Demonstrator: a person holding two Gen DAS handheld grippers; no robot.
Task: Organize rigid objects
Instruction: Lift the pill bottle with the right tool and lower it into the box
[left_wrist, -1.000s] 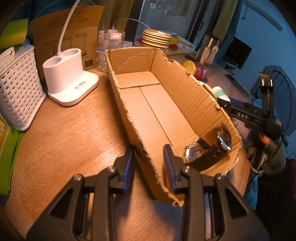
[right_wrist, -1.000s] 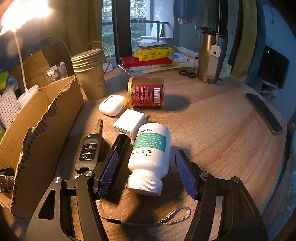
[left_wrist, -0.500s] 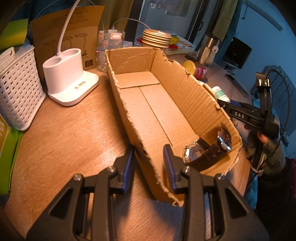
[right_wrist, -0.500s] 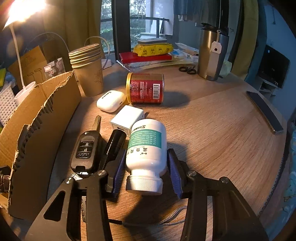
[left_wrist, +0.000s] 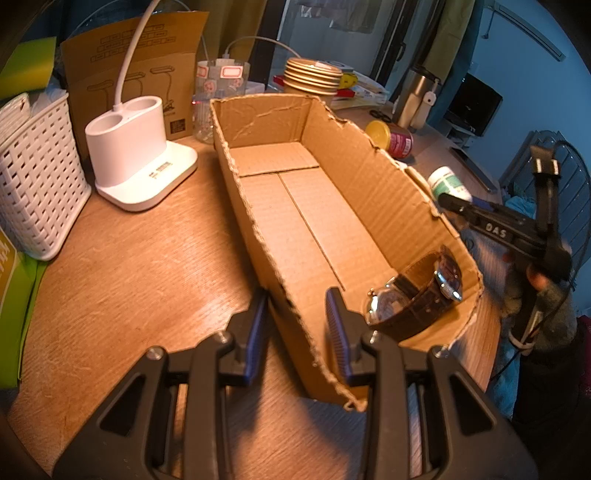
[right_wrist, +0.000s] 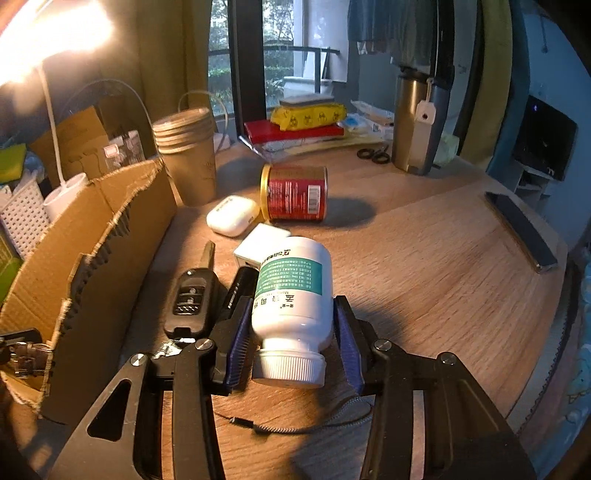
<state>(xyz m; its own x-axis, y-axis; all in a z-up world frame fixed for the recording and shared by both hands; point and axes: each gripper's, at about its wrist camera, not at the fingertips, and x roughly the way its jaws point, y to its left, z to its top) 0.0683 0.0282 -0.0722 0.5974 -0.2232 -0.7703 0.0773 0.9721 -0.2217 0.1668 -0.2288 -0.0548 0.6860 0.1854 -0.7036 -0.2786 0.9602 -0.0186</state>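
Note:
My right gripper (right_wrist: 291, 332) is shut on a white pill bottle (right_wrist: 291, 280) with a green label, its pads pressing both sides near the cap. In the left wrist view the same bottle (left_wrist: 448, 182) shows just beyond the right wall of the open cardboard box (left_wrist: 288, 206). My left gripper (left_wrist: 297, 332) is shut on the box's near left wall, one finger outside and one inside. A brown-strapped wristwatch (left_wrist: 413, 299) lies in the near right corner of the box. A car key (right_wrist: 190, 302), a black cylinder (right_wrist: 240, 291), a white charger (right_wrist: 264, 243), an earbuds case (right_wrist: 232, 216) and a red can (right_wrist: 295, 194) lie on the table.
A white lamp base (left_wrist: 136, 147) and a white basket (left_wrist: 37, 184) stand left of the box. Stacked paper cups (right_wrist: 188, 155), a steel tumbler (right_wrist: 415, 122), scissors (right_wrist: 373, 155) and a flat dark bar (right_wrist: 521, 229) are on the wooden table. A grey cord lies under the right gripper.
My right gripper's jaws have closed from wide apart onto the pill bottle. The left gripper and the box have not moved.

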